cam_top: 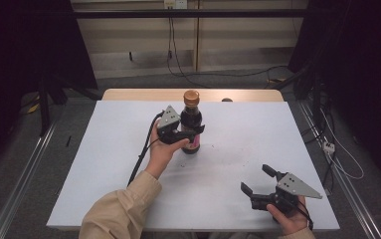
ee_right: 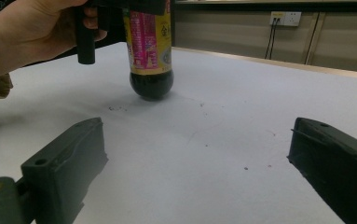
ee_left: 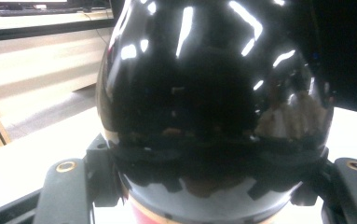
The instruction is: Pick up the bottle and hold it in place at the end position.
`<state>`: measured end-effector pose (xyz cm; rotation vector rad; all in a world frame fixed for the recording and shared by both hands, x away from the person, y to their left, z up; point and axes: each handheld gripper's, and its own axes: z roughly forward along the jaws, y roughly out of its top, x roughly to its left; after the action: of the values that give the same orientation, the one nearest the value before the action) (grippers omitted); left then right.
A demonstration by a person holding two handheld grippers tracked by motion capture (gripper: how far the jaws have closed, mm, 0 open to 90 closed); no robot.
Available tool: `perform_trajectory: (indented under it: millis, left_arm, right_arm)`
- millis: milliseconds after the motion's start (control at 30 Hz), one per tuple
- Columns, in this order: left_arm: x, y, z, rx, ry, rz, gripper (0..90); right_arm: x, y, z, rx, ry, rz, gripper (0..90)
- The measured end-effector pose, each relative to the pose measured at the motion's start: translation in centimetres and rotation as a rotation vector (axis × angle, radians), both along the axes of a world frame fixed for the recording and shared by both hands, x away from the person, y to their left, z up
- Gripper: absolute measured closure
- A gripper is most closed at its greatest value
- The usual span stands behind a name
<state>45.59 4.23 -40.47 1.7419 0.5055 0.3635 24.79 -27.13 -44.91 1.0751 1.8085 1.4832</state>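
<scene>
Bottle [cam_top: 191, 124] stands upright, long axis vertical, copper cap on top, pinched at its belly between the left gripper [cam_top: 194, 130] jaws. Glossy dark glass, round shoulders, pink and yellow label, base on the white table [cam_top: 238, 149]. Right gripper [cam_top: 256, 180] sits well apart, jaws wide and empty.

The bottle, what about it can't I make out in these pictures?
- Bottle label text: too small in the high view; in the right gripper view the top edge crops it.
- Cap: the top edge of the right gripper view cuts it off.
- Bottle in the left gripper view: too close, only dark glossy glass; left claw covers its lower body.
</scene>
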Motion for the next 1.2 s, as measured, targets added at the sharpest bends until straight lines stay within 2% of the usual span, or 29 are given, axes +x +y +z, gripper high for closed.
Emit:
perform_trajectory:
  millis: [67, 400, 733, 867, 933, 1200]
  left_arm:
    - [0.15, -0.15, -0.11, -0.010, 0.003, 0.008, 30.6]
    - [0.33, -0.94, -0.69, 0.004, 0.008, 0.001, 30.5]
    - [0.40, -0.92, -0.89, 0.000, -0.008, -0.019, 30.2]
    - [0.36, -0.70, -0.85, 0.014, -0.009, -0.026, 29.9]
    - [0.26, -0.58, -0.90, 0.011, -0.011, -0.025, 29.9]
    - [0.10, -0.44, -0.96, 0.004, -0.002, -0.018, 29.6]
  right_arm:
    - [0.01, -0.02, -0.01, 0.000, 0.000, 0.000, 3.1]
    - [0.06, 0.21, -0.06, -0.003, 0.002, 0.011, 3.1]
    - [0.04, 0.24, -0.09, -0.006, 0.004, 0.012, 3.1]
    - [0.12, 0.40, -0.12, -0.016, 0.022, 0.025, 3.1]
    - [0.18, 0.50, -0.02, -0.029, 0.020, 0.026, 3.0]
    - [0.74, 0.98, -0.21, -0.033, 0.049, 0.025, 2.0]
